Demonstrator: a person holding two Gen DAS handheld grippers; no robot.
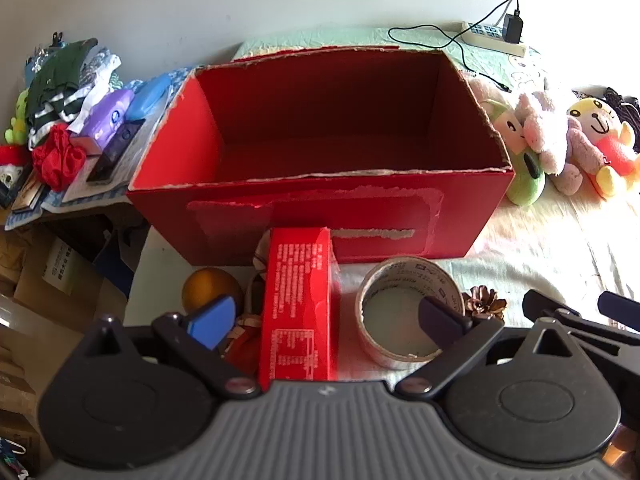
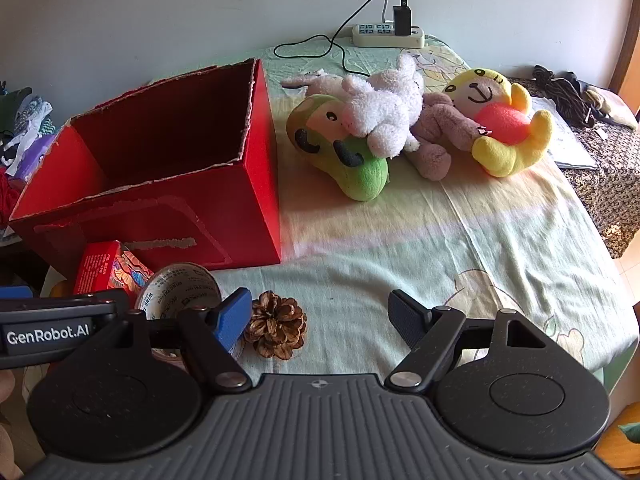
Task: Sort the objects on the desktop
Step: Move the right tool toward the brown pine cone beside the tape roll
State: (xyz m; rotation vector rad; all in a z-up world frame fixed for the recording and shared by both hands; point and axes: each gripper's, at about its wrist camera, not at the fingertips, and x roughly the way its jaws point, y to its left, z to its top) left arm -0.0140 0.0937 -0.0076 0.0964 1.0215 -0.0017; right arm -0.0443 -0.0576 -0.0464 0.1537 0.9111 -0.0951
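- Both tools spread wide, nothing pinched: my left tool (image 1: pixel 326 322) hangs over the near cluster, my right tool (image 2: pixel 320 318) beside it, just right of the pine cone.
- Nothing sorted yet, as far as I can judge: the big red cardboard box with torn rim (image 1: pixel 320 216) shows a bare floor, though its near inside corner is hidden.
- Waiting at the near edge of the tabletop (image 2: pixel 400 248), all in front of the box: a tall red printed carton (image 1: pixel 298 304) between my left tool's fingers, a roll of clear printed packing tape (image 1: pixel 404 312) just right of it, a brown dried pine cone (image 2: pixel 276 325) right of the tape, an orange ball (image 1: pixel 208 288) left of the carton.
- Something red-and-white sits low behind the carton, too hidden to name.
- Further back, right of the box: a pile of plush toys, green avocado-shaped plush (image 2: pixel 340 152), white fluffy rabbit plush (image 2: pixel 384 116) lying on it, yellow-and-pink bear plush (image 2: pixel 500 120) touching that pile. Likely still to sort.
- Surface: pale green cartoon-print cloth, wrinkled, strong sunlight from the right.
- Far edge: white power strip with black charger and cable (image 2: pixel 388 34), against a plain white wall.
- Left of the tabletop: a lower shelf heaped with clothes and small packets (image 1: pixel 80 120), cardboard cartons below.
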